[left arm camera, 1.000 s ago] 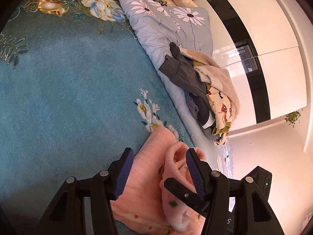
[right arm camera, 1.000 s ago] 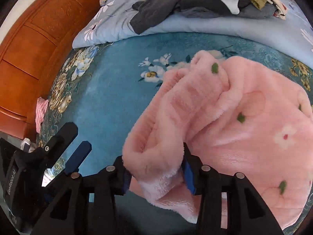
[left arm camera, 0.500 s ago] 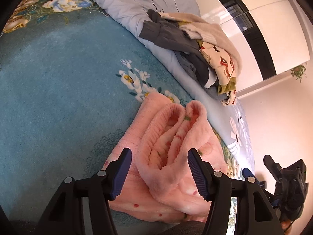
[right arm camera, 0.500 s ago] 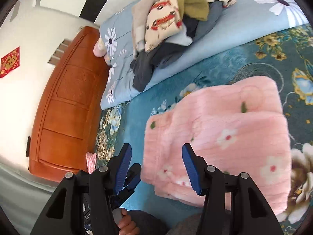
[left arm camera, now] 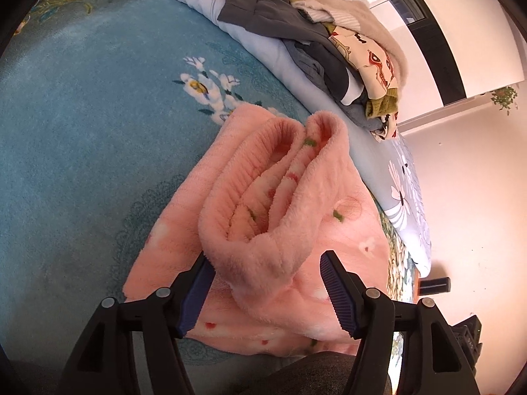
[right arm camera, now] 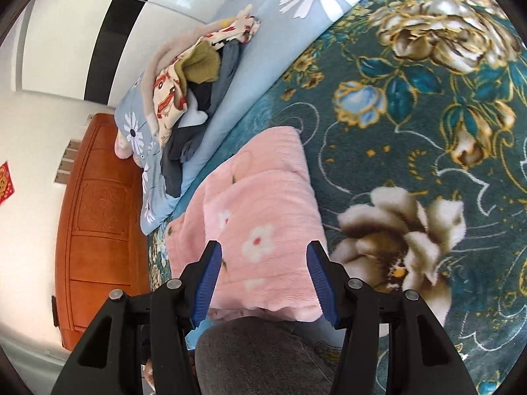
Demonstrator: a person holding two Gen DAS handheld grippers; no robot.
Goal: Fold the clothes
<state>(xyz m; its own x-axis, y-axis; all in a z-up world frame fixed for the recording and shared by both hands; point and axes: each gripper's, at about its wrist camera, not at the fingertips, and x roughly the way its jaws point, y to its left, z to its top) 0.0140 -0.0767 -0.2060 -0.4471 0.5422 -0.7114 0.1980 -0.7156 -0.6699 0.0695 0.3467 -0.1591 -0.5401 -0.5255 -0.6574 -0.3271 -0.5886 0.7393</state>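
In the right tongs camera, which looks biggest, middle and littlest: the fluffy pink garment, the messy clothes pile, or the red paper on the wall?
1. Fluffy pink flowered garment, though it lies nearest the camera, which makes it look bigger.
2. Messy pile of mixed clothes on the light blue daisy quilt.
3. Small red paper decoration on the white wall.

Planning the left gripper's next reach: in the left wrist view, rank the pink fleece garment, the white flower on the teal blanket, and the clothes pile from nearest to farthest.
1. Pink fleece garment, bunched between the closing jaws of the left gripper.
2. White flower, ahead and left on the teal blanket.
3. Clothes pile, farthest, upper right on the pale blue duvet.
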